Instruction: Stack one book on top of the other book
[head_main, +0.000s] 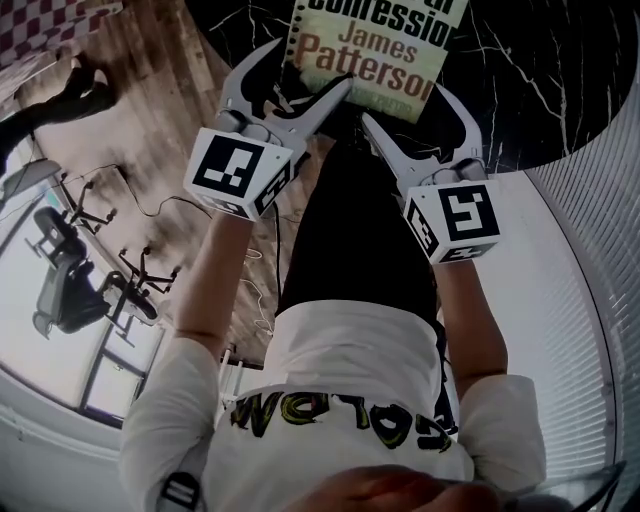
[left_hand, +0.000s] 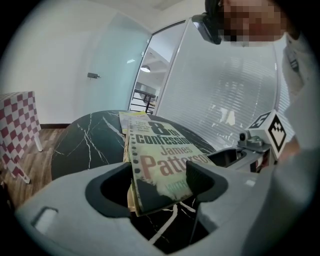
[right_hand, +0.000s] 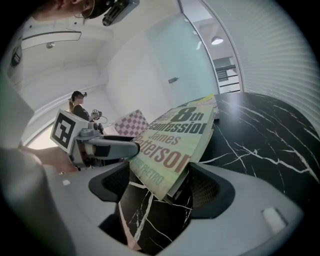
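Note:
A paperback with "8th Confession James Patterson" on its cover hangs tilted over the black marble table. My left gripper is shut on its near left corner, jaws set wide, one against the spine and one on the cover. My right gripper holds the near right corner the same way. In the left gripper view a second, yellowish book lies flat on the table behind the held one. The head view hides it.
The table's edge curves right in front of my legs, with wooden floor to the left. A red-checked chair stands beyond the table. White blinds cover a glass wall on the right. A person stands far off.

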